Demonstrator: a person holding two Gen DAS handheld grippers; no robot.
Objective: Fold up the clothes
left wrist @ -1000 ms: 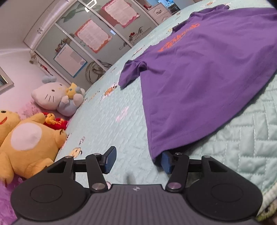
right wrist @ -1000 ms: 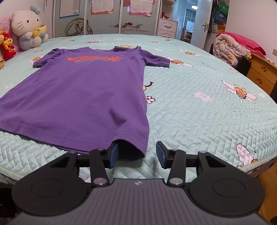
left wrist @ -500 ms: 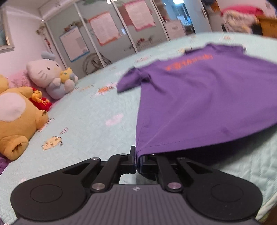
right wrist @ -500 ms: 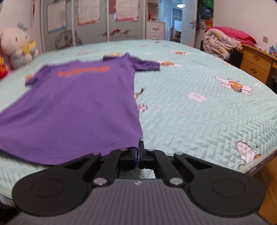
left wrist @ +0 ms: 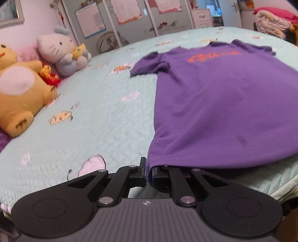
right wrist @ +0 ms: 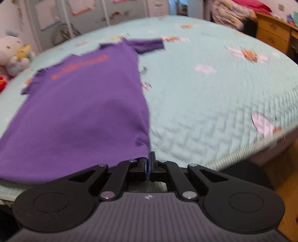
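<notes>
A purple T-shirt [left wrist: 219,104] with orange lettering lies face up on the mint quilted bed [left wrist: 104,115], collar at the far end. My left gripper [left wrist: 148,168] is shut on the hem's near left corner, which is raised off the quilt. In the right wrist view the same T-shirt [right wrist: 82,111] fills the left half, and my right gripper [right wrist: 149,164] is shut on the hem's near right corner. The lower part of the shirt hangs lifted between the two grippers, while the sleeves rest on the bed.
Plush toys sit at the far left: a yellow bear [left wrist: 20,93] and a white cat [left wrist: 61,50]. The bed's edge [right wrist: 260,145] runs close on the right, with a wooden dresser [right wrist: 273,33] and piled bedding [right wrist: 232,13] beyond. Wardrobe doors [left wrist: 130,16] stand behind the bed.
Both grippers went from open around the hem corners to shut on them. They have since lifted the hem, and the lower shirt has risen off the quilt.
</notes>
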